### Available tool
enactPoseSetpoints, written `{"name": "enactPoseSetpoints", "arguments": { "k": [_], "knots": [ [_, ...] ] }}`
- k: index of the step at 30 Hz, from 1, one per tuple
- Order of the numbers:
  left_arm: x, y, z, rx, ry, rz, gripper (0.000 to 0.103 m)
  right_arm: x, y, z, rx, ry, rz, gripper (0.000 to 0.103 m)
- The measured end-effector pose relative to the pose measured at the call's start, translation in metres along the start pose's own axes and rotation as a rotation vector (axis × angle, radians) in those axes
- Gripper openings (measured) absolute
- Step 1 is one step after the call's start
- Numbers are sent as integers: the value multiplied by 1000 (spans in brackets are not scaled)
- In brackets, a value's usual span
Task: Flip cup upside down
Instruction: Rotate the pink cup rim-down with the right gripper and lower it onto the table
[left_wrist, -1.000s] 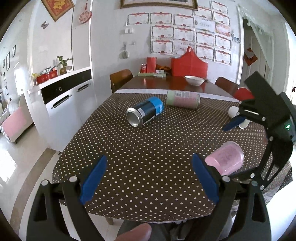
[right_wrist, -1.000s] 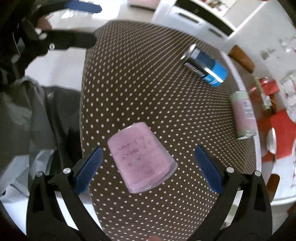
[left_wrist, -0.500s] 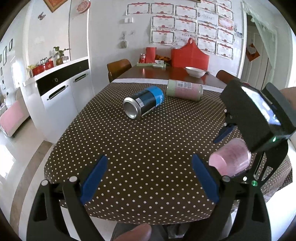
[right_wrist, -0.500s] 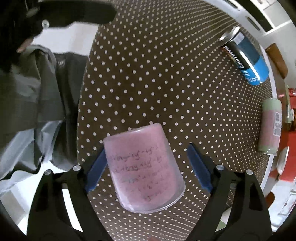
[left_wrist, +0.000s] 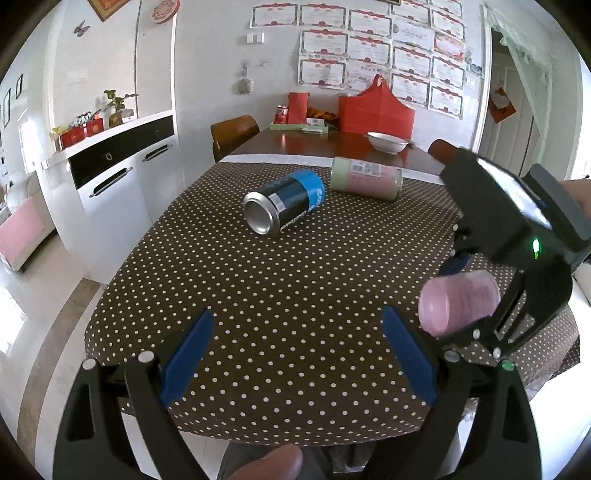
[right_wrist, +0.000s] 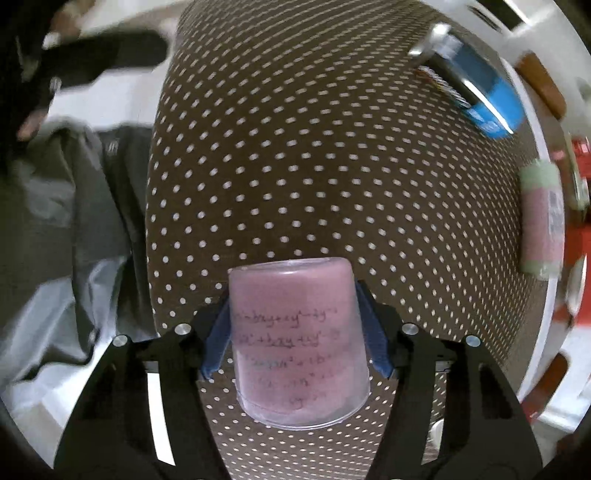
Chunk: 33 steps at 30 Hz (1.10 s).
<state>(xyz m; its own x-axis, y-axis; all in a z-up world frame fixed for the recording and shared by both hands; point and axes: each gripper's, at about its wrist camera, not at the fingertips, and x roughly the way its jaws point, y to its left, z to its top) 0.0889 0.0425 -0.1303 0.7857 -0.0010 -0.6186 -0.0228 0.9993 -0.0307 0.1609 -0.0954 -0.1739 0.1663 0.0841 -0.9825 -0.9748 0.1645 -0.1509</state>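
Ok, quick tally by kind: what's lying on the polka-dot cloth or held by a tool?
Pink cups: 1, clamped in the right tool, pink cup
Blue-and-black cans: 1, on its side
Green-and-pink cylindrical containers: 1, on its side
Total: 3

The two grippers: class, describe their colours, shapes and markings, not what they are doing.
The left gripper and the right gripper share black skeletal frames with cut-out slots, silver bolts and flat blue fingers. The right gripper's body carries a glowing green light.

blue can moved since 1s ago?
No. The blue can lies beside the green-pink canister as before; only the camera shifted.
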Motion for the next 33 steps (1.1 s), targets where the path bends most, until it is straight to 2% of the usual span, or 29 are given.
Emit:
{"name": "enactPoseSetpoints", "arguments": {
  "k": [9, 13, 14, 17, 19, 24, 28, 33],
  "knots": [
    [-7, -14, 2, 35, -24, -29, 91, -38, -37, -57, 424, -341, 41, 61],
    [-16, -21, 8, 54, -55, -40, 91, -59, -47, -90, 657, -561, 60, 61],
    [-17, -22, 9, 59, -62, -42, 91, -65, -48, -102, 749, -646, 60, 61],
    [-21, -26, 12, 76, -80, -50, 91, -72, -44, -116, 949, -798, 37, 61],
    [-24, -30, 12, 89, -94, -55, 91, -73, -36, -126, 1073, -885, -35, 61],
    [-29, -40, 12, 126, -122, -60, 91, -67, -3, -118, 1188, -958, -245, 61],
    [-31, -42, 14, 127, -150, -47, 91, -57, 21, -118, 1234, -968, -408, 61],
    [-28, -39, 17, 106, -151, -39, 91, -31, 26, -116, 1271, -928, -496, 61]
  ]
}}
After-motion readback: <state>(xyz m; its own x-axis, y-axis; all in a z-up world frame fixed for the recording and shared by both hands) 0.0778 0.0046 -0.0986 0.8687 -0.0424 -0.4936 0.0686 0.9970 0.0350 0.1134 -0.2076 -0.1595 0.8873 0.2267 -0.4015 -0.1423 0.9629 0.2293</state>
